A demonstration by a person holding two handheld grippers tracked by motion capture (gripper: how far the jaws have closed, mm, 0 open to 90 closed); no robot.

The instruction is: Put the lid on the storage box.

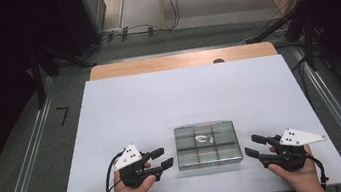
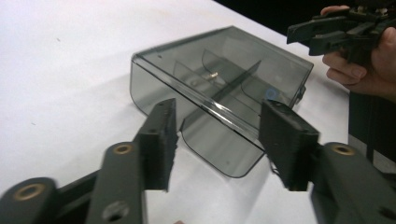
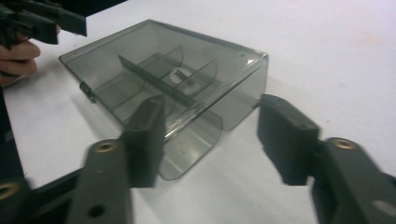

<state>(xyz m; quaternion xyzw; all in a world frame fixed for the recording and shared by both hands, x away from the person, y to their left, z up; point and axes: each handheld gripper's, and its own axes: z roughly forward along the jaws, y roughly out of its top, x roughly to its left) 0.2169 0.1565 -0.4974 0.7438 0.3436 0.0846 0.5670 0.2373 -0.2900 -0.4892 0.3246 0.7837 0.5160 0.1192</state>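
The white table top [image 1: 159,102] lies bare beyond and to both sides of the smoke-grey clear plastic compartment box [image 1: 207,144], the sole obstacle on it. The left gripper [image 1: 162,158] and right gripper [image 1: 253,146] flank it, each apart from its wall.

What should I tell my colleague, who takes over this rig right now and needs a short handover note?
Left gripper: open, nothing between its fingers, resting on the white table just left of the box.
Right gripper: open, holding nothing, just right of the box.
Smoky clear compartment box: flat on the table between the two grippers, lid closed, dividers visible through it. A small pale item lies in an upper middle compartment; what it is cannot be told.
Done: nothing visibly taken out or moved.
Left: probably grip the box from both sides and open it; both grippers point at it, neither touches it.
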